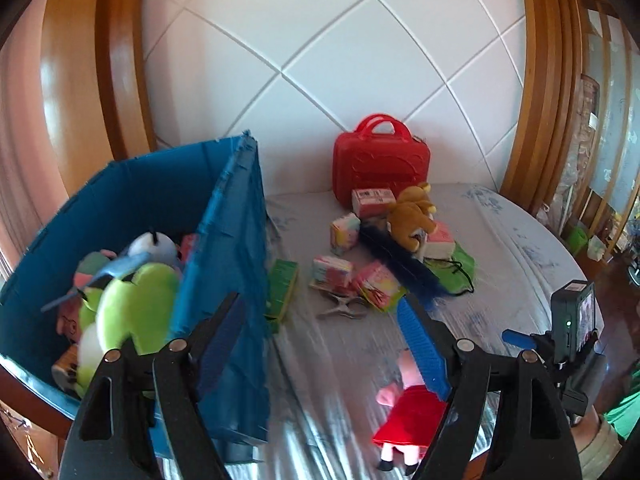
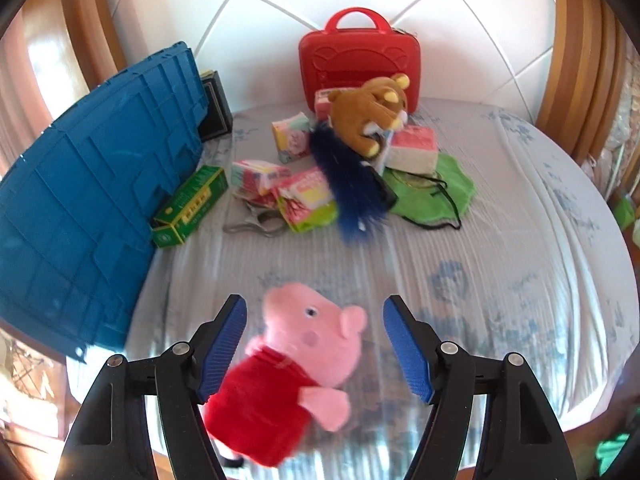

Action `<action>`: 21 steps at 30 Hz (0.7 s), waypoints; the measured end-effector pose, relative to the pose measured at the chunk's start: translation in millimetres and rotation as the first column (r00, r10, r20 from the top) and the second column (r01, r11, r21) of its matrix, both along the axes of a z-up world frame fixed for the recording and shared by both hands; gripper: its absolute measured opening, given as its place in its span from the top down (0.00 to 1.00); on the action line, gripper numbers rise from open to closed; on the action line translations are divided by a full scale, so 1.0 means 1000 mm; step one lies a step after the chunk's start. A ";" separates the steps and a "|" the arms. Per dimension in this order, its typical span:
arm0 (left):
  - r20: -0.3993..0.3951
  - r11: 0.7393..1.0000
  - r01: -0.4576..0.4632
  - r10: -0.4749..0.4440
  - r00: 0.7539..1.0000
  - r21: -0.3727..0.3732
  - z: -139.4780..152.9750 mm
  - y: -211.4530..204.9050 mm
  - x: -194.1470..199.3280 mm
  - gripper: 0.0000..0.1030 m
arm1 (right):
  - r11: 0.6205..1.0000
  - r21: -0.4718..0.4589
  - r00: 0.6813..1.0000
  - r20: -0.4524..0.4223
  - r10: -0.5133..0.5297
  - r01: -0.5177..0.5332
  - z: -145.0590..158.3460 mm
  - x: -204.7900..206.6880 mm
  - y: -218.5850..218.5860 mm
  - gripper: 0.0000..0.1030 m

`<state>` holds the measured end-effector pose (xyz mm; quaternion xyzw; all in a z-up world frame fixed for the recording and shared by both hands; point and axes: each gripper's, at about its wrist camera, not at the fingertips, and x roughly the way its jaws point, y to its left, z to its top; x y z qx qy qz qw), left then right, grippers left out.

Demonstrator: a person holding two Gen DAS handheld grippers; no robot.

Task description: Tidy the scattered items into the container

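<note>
A blue crate (image 1: 224, 240) stands at the left of the bed and holds several plush toys, among them a green one (image 1: 132, 304). My left gripper (image 1: 320, 344) is open and empty, above the crate's near wall. A pink pig plush in a red dress (image 2: 288, 364) lies on the sheet between the open fingers of my right gripper (image 2: 316, 344), which is not closed on it. The pig also shows in the left wrist view (image 1: 408, 400). The crate shows from outside in the right wrist view (image 2: 92, 208).
A pile lies mid-bed: a brown bear plush (image 2: 372, 116), a dark blue furry piece (image 2: 348, 184), several small pastel boxes (image 2: 308, 196), a green box (image 2: 188, 208), a green cloth (image 2: 432, 184), a metal clip (image 2: 256, 220). A red case (image 2: 356, 64) stands against the white headboard.
</note>
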<state>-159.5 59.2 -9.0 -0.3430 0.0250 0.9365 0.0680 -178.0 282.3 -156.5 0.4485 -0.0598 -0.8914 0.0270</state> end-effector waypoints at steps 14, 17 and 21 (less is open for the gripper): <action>0.471 0.978 -0.198 0.147 0.870 0.060 -0.206 0.106 0.031 0.24 | 0.953 0.005 0.939 0.171 0.299 -0.304 -0.076 -0.012 0.060 0.31; 0.507 0.979 -0.198 0.150 0.849 0.041 -0.226 0.114 0.038 0.24 | 0.946 -0.028 0.928 0.184 0.324 -0.324 -0.085 -0.015 0.061 0.31; 0.492 0.972 -0.213 0.232 0.839 -0.094 -0.251 0.109 0.033 0.21 | 0.923 -0.045 0.903 0.197 0.382 -0.381 -0.092 -0.021 0.049 0.31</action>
